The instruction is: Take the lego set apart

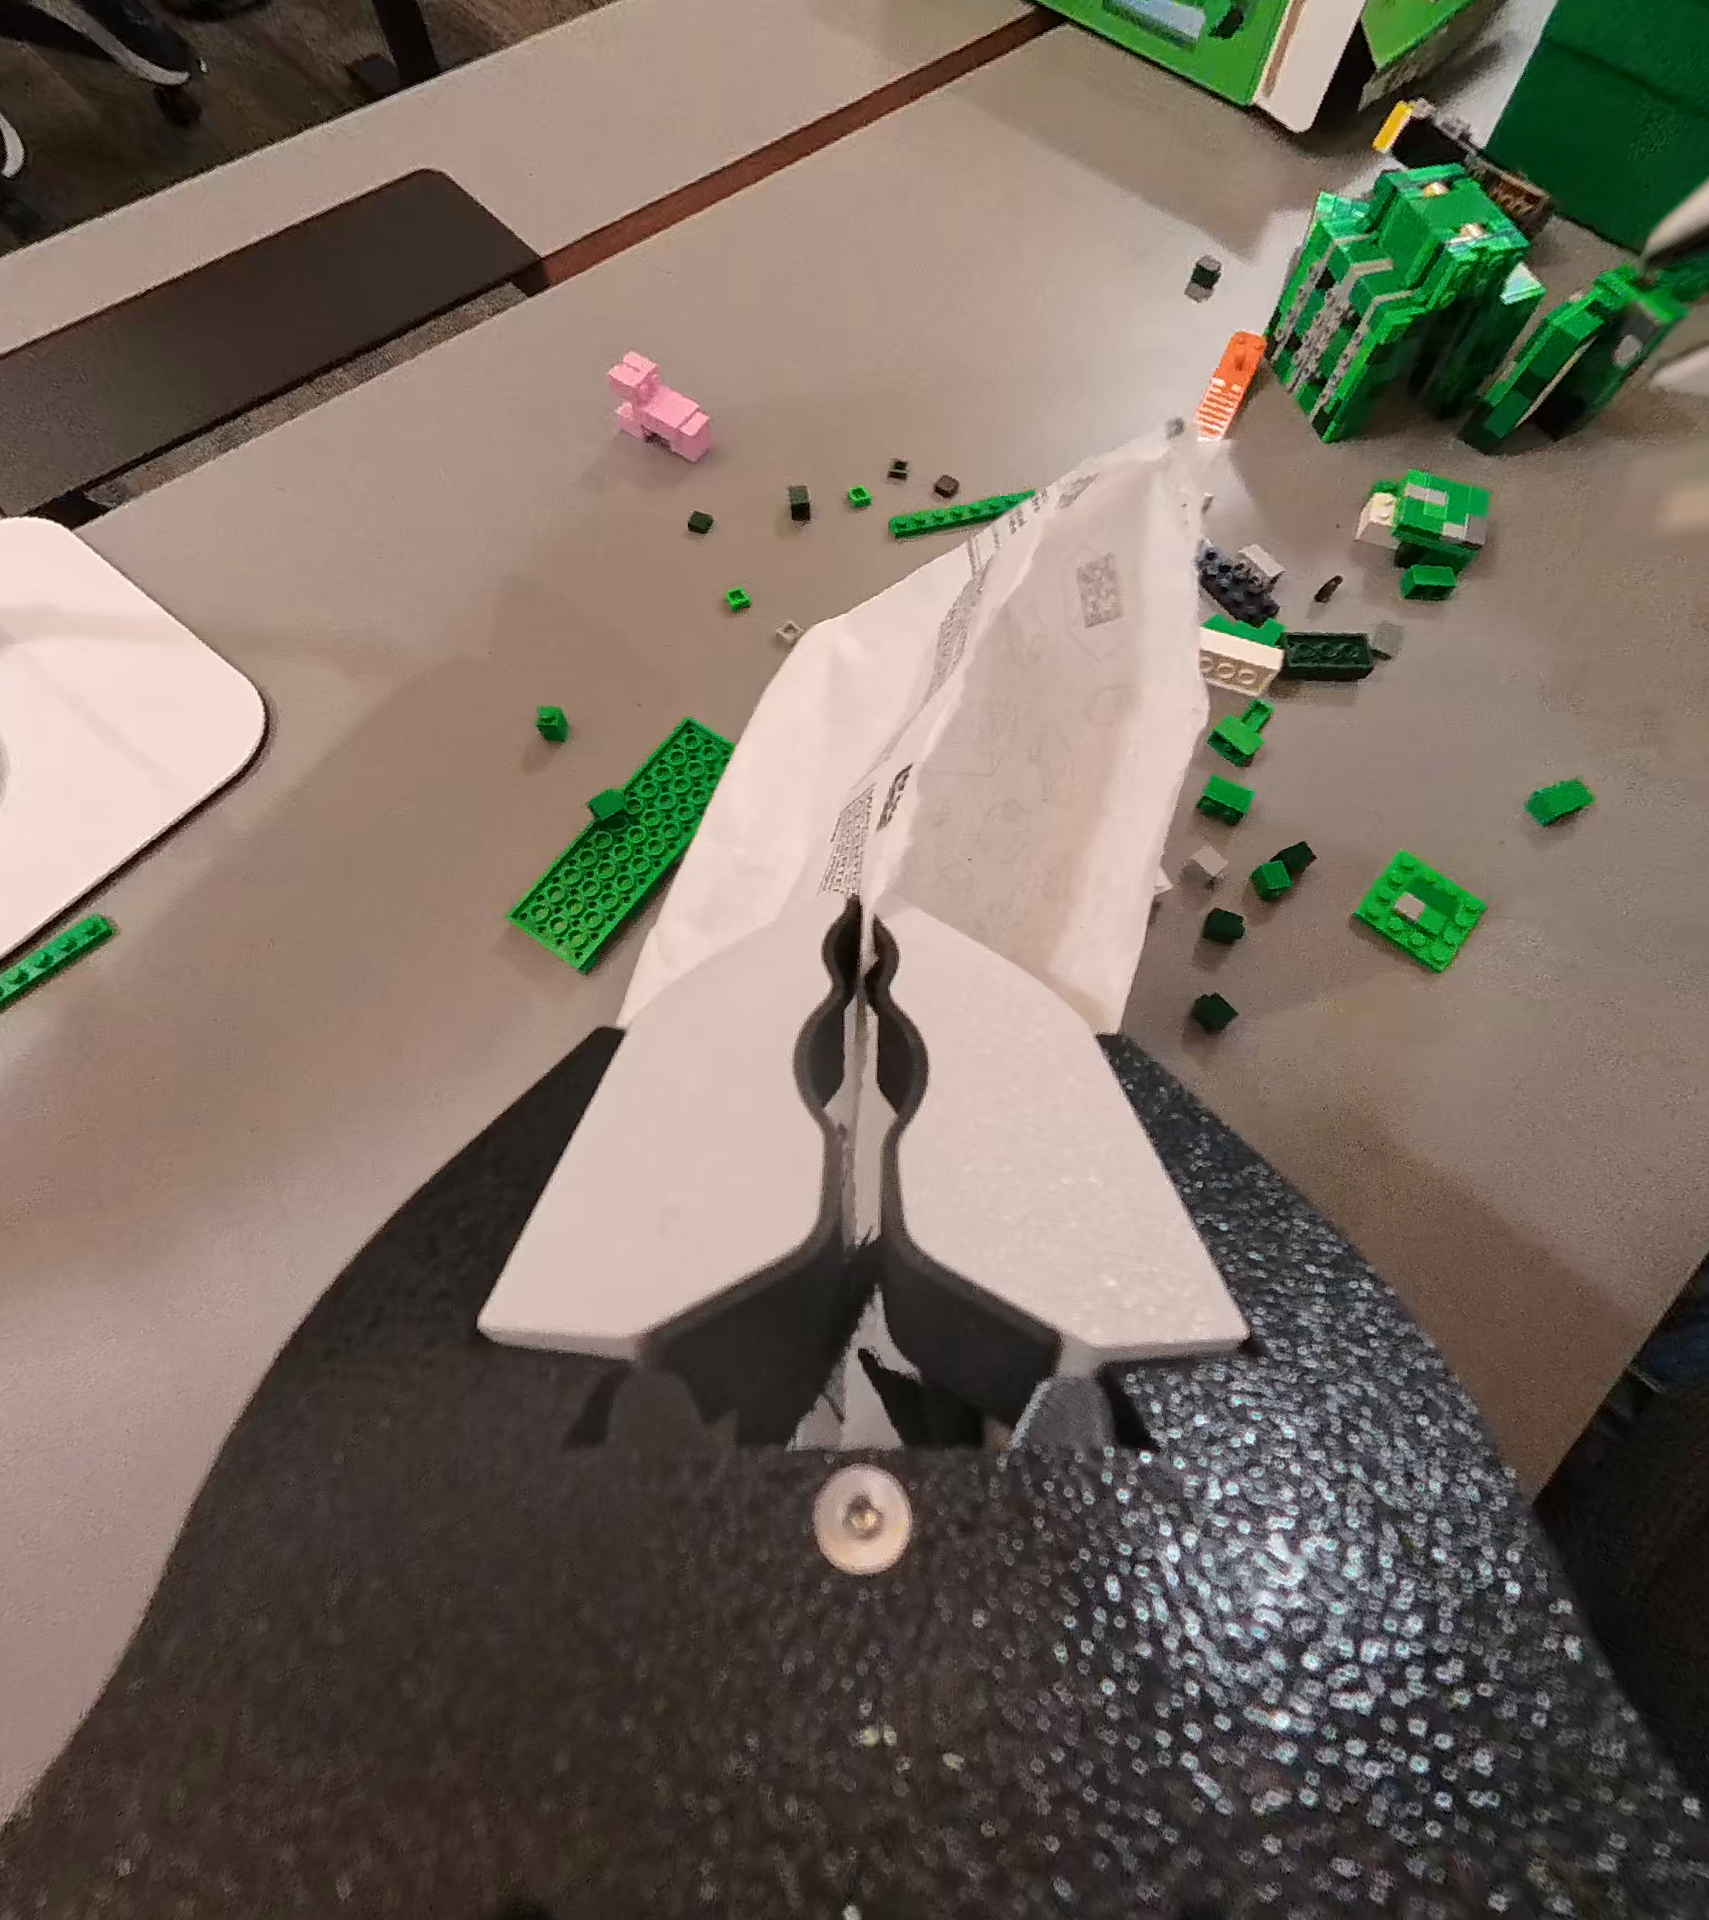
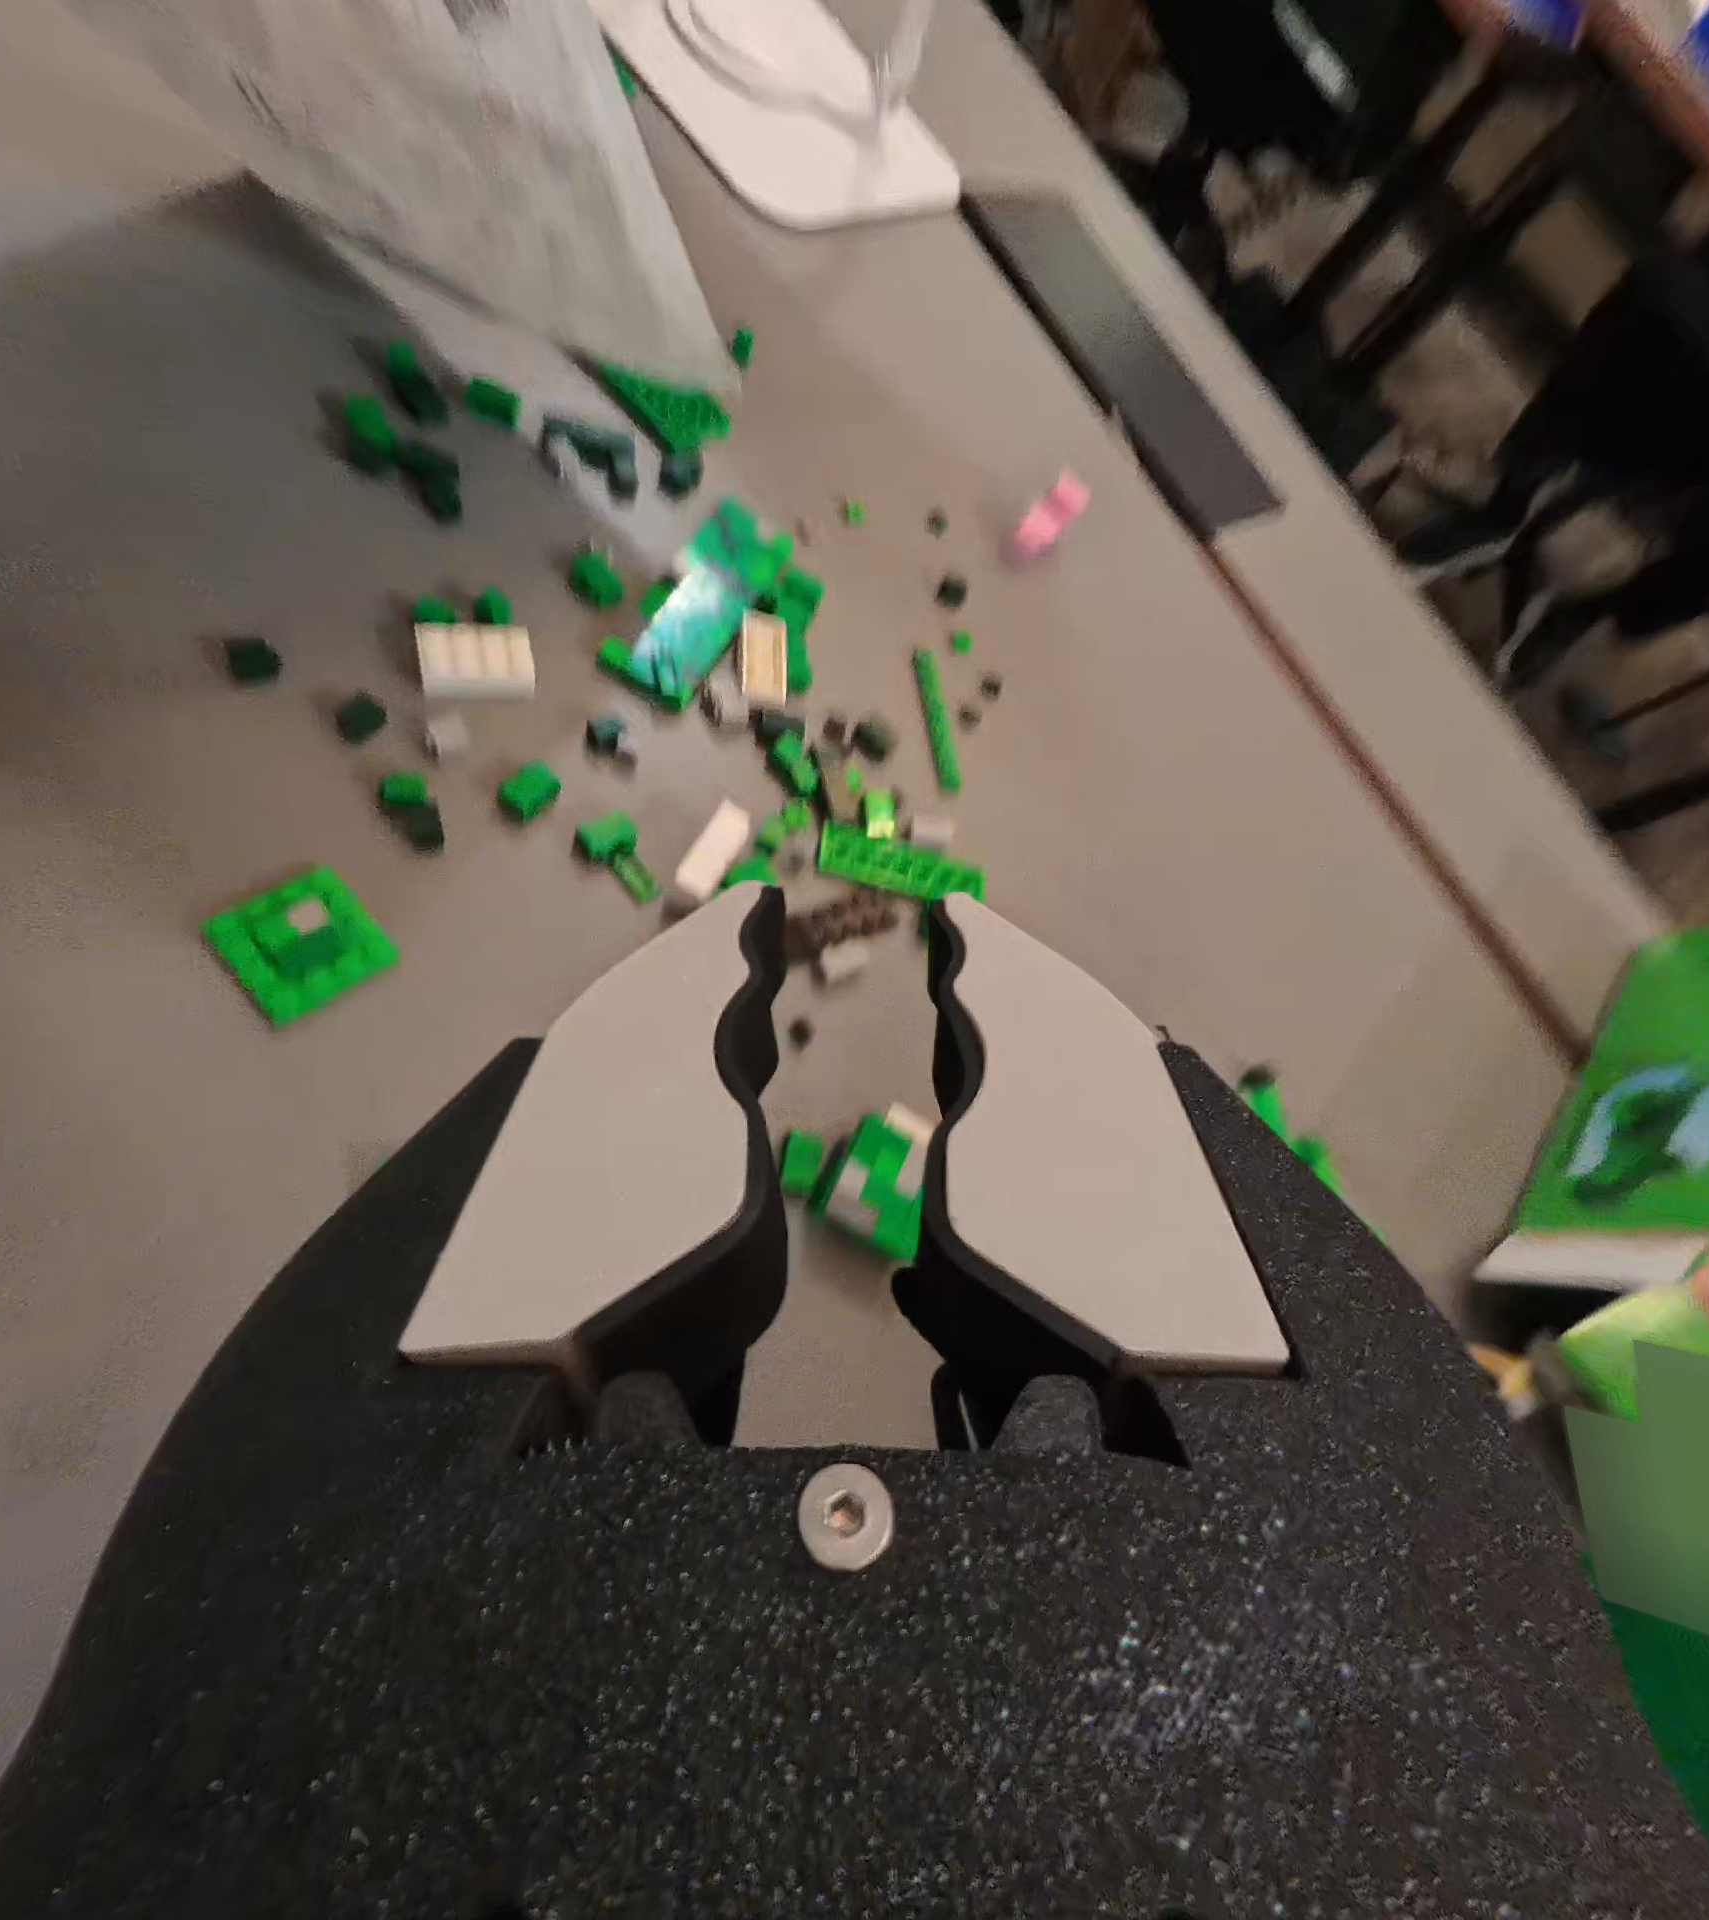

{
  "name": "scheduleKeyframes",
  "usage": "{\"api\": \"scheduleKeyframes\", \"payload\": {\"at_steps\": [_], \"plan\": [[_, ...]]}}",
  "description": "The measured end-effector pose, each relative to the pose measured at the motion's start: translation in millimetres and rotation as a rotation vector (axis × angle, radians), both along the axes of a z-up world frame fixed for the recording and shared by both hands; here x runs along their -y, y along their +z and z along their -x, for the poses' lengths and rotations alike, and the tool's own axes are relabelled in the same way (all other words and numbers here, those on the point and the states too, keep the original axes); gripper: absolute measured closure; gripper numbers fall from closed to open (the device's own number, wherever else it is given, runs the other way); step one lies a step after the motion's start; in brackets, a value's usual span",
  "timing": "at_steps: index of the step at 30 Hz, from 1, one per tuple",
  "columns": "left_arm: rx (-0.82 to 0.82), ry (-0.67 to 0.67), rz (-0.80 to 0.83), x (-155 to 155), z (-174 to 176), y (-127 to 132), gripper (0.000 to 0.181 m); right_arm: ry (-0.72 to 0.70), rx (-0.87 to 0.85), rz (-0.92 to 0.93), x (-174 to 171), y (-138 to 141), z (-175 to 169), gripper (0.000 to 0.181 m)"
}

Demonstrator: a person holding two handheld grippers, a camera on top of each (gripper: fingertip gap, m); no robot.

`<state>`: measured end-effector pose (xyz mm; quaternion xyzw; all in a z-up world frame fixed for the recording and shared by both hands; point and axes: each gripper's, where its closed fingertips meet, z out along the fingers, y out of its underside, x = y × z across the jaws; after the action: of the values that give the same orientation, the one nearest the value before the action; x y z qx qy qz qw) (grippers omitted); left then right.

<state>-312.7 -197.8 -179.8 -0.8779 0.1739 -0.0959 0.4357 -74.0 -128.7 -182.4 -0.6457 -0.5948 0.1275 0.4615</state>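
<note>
Above counter (image 1: 330,1039) middle: left gripper (image 1: 862,940) fingers pinched on white paper bag (image 1: 1016,727); right gripper (image 2: 855,914) fingers apart, empty, over loose bricks. Green lego build (image 1: 1401,301) at far-right edge. Risk: bag rips/sags, sweeps bricks off.

R wrist view blurred thruout, we can't tell small bricks (image 2: 528,790) apart | white paper bag (image 1: 985,748) hides table (image 1: 414,1091) behind it | far-right green build (image 1: 1401,291) partly cut by blurred white shape

crinkled matt paper bag (image 1: 985,748), glossy plastic bricks (image 1: 1234,800), smooth matt grey table (image 1: 362,1091)
</note>
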Motion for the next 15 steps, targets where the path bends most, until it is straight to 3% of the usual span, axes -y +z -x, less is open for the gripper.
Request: {"api": "scheduleKeyframes", "payload": {"at_steps": [4, 7, 15], "plan": [[0.006, 0.018, 0.009, 0.3, 5.9, -2.1, 0.181, -0.112, 0.101, 0.109, -8.0, -47.9, -48.6, 0.156], [0.005, 0.02, 0.002, 0.5, 6.9, -0.8, 0.181, -0.148, 0.125, 0.142, -8.1, -61.9, -67.8, 0.158], [-0.001, 0.01, 0.01, 0.3, 4.6, -2.7, 0.181, -0.038, 0.129, 0.085, -5.8, -76.4, -31.9, 0.166]]}}
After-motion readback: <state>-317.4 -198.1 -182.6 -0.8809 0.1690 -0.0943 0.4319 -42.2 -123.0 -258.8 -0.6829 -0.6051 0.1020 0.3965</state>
